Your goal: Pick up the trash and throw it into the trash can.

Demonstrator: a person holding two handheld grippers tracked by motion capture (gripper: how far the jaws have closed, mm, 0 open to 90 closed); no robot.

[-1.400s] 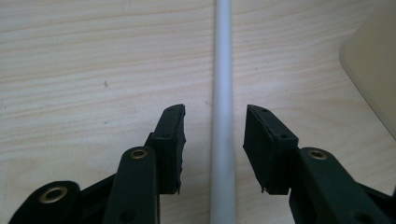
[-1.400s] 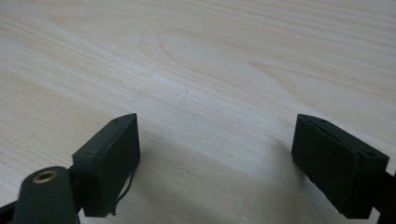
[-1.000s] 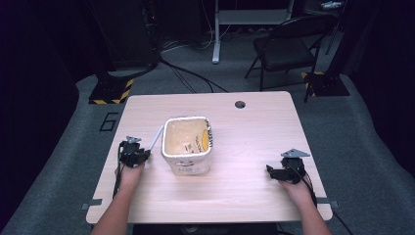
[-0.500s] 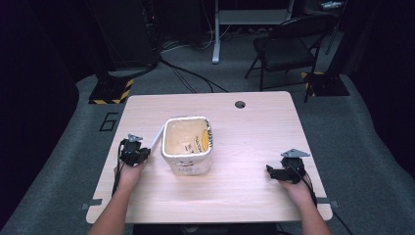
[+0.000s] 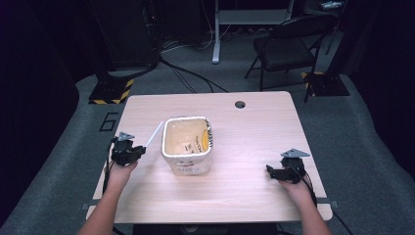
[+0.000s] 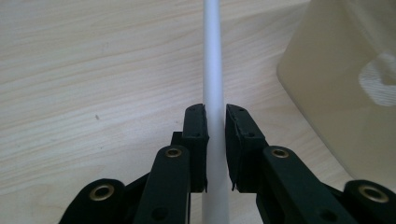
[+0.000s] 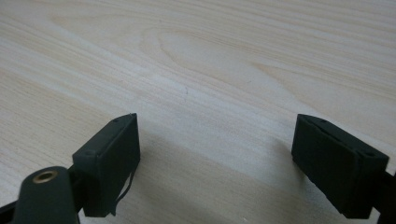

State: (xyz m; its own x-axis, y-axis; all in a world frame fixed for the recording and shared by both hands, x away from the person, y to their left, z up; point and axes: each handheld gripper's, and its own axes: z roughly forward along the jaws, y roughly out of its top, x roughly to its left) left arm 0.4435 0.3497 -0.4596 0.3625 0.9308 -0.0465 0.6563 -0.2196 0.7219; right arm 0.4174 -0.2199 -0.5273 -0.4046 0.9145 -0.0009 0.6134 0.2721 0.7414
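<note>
Left gripper point(image 5: 131, 151) has its jaws clamped on a thin white rod point(image 5: 153, 134), tip angling toward the cream tub point(image 5: 187, 145) at mid-table – looks like a drop-in next, needing a lift over the near rim. Right gripper point(image 5: 275, 173) rests well apart, jaws wide, empty – nothing blocks the way

Pale wood table point(image 5: 244, 196) — a cream tub point(image 5: 188, 152) stands on it

On the table point(image 5: 244, 196): 1 cream tub point(image 5: 187, 146), 1 white straw point(image 5: 153, 134), 2 tools, left point(image 5: 139, 151) and right point(image 5: 268, 170).
</note>
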